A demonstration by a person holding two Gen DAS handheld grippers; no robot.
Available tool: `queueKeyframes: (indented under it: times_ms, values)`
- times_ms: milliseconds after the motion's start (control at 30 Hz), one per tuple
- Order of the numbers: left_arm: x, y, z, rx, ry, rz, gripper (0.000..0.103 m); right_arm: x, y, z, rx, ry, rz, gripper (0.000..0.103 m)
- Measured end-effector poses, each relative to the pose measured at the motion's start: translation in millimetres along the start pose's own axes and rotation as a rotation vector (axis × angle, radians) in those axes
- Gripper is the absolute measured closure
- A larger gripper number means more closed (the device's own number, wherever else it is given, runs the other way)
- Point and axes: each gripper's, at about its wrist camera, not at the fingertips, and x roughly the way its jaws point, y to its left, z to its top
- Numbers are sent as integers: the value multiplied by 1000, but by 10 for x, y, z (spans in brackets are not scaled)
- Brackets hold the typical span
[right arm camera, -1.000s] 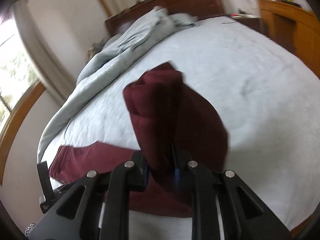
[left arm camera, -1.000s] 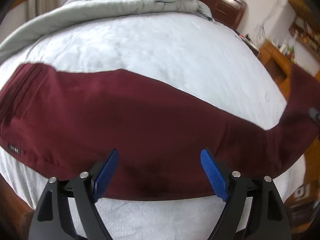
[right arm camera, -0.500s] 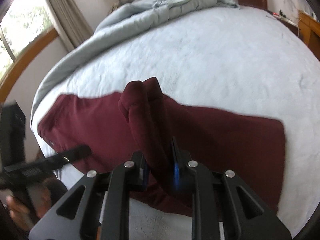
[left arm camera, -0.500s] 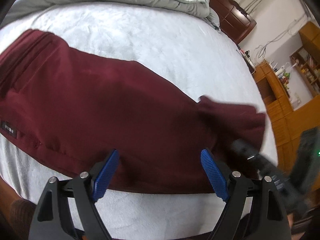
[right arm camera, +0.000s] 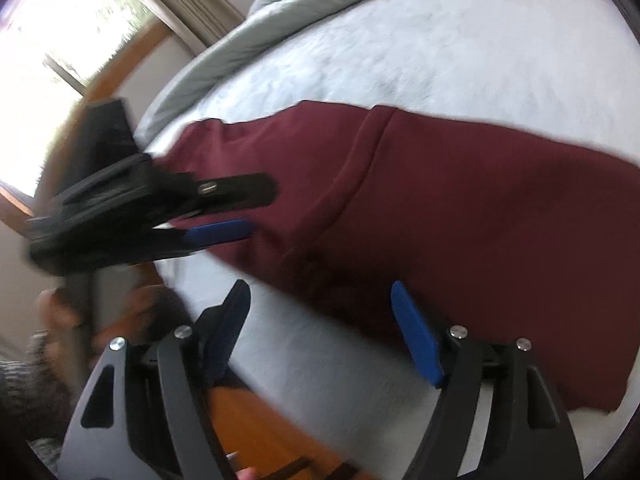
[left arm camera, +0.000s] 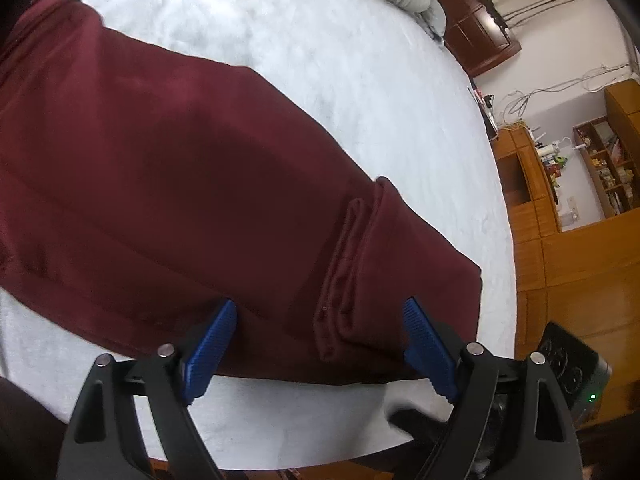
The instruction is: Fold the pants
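Right wrist view: pants [right arm camera: 440, 200] folded over on the bed [right arm camera: 440, 48].
Right gripper [right arm camera: 320, 328] just opened, empty; left gripper [left arm camera: 320, 344] wide, empty. Bumping could undo the fold.

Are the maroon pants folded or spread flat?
Folded once: the leg cuffs lie atop the maroon pants mid-length.

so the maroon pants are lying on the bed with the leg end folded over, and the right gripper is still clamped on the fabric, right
Not quite. The maroon pants do lie on the bed with the leg end folded over, but the right gripper is not clamped: its jaws have just been opening and stand apart with no fabric between them, as the right wrist view shows.
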Motion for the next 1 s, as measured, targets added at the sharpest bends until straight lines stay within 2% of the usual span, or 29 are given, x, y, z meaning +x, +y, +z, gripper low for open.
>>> queueKeyframes:
  times_ms: [100,200,333,400,467,533,633,767,900,1000]
  values:
    - [92,-146,1,17,35,-26,16,-305,-146,-94,62,-49,65,26]
    - [275,-248,16,17,85,-17,16,-601,-306,-190,104,-125,28,24]
    - [559,-288,9,-42,178,-71,16,-851,-494,-269,162,-201,8,24]
    - [606,-308,-4,-45,171,-45,16,-878,-556,-290,183,-210,1,24]
    - [598,-330,-16,-44,163,-33,24,-870,-580,-320,182,-210,-4,24]
    - [614,-327,-29,-40,171,10,52,-842,-587,-319,178,-208,-10,24]
    - [620,-286,-68,-26,158,69,70,-860,-624,-313,184,-218,-15,24]
    - [502,-306,-106,-35,110,63,81,-896,-739,-293,234,-247,-29,24]
    - [108,-350,-131,14,1,34,85,-1004,-858,-312,275,-286,-31,24]
    - [-86,-190,-107,21,-54,100,85,-1063,-913,-316,287,-306,-33,24]
